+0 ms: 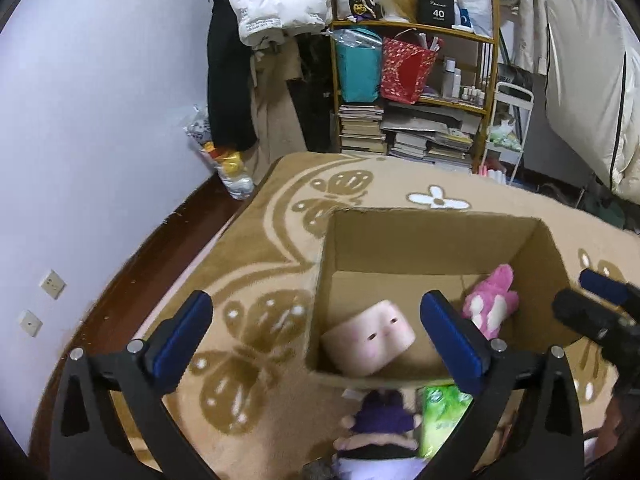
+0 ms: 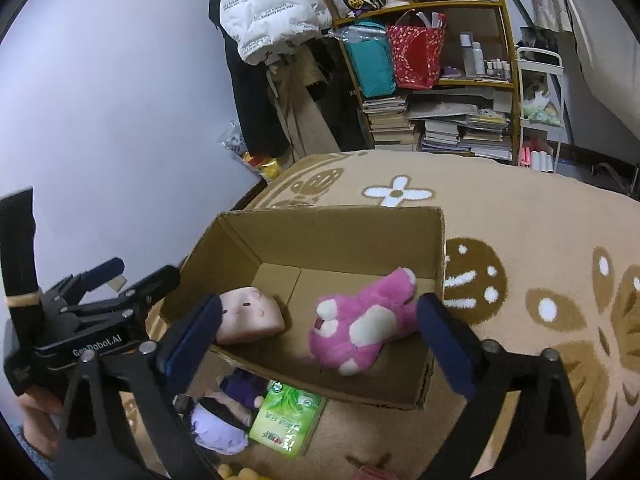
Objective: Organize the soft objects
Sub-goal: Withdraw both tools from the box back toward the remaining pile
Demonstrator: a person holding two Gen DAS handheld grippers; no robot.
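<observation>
Both grippers are held above the box (image 2: 320,236), which stands open on the rug (image 2: 540,240). The left gripper (image 1: 316,332) is spread wide and holds nothing; the right gripper (image 2: 320,332) is spread wide and empty too. A pink cube (image 2: 250,314) and a pink plush (image 2: 360,320) are seen inside the box. A purple doll (image 2: 224,416) and a green pack (image 2: 288,416) are lying on the rug, just beside the near wall of the box.

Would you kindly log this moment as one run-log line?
left hand-held gripper open, empty | right hand-held gripper open, empty | cardboard box: pink plush, square plush | outside: purple doll, green pack
</observation>
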